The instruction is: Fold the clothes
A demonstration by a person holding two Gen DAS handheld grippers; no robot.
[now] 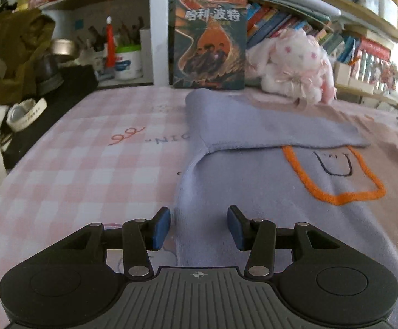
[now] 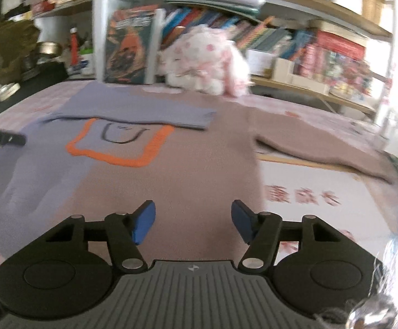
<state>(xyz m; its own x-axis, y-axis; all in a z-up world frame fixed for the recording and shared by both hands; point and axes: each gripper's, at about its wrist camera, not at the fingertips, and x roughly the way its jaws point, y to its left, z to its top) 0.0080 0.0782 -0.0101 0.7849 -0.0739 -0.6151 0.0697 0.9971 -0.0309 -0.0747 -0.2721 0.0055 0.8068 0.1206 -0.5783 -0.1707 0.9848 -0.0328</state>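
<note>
Sweater (image 1: pixel 267 200): two-tone, lavender on one half and tan-brown on the other, lying flat on the bed.
Sweater front: an orange stitched outline (image 2: pixel 116 148) with a dark U-shaped mark inside it faces up.
Lavender sleeve (image 1: pixel 253 126): folded across the chest, its cuff end lying just above the orange outline.
Tan sleeve (image 2: pixel 322 148): stretched out sideways over the sheet, not folded in.
Bed sheet (image 1: pixel 75 164): pink and white check with printed letters; the sweater covers its middle and right part in the left wrist view.
Left gripper (image 1: pixel 198 227): fingers apart, nothing between them, low over the lavender side edge of the sweater; the left blue pad sits over the sheet, the right pad over the cloth. Whether the pads touch the cloth cannot be told.
Right gripper (image 2: pixel 193 222): fingers spread wide, empty, above the tan half near the hem; this view is blurred.
Book (image 1: pixel 209 44): dark cover with Chinese title, standing upright against the shelf at the far edge of the bed.
Plush toy (image 1: pixel 292 63): white and pink, beside the book, just beyond the sweater's collar end.
Shelf (image 2: pixel 308 13): rows of books and boxes behind the bed.
Olive jacket (image 1: pixel 9 52): heaped at the far left, off the sheet.
</note>
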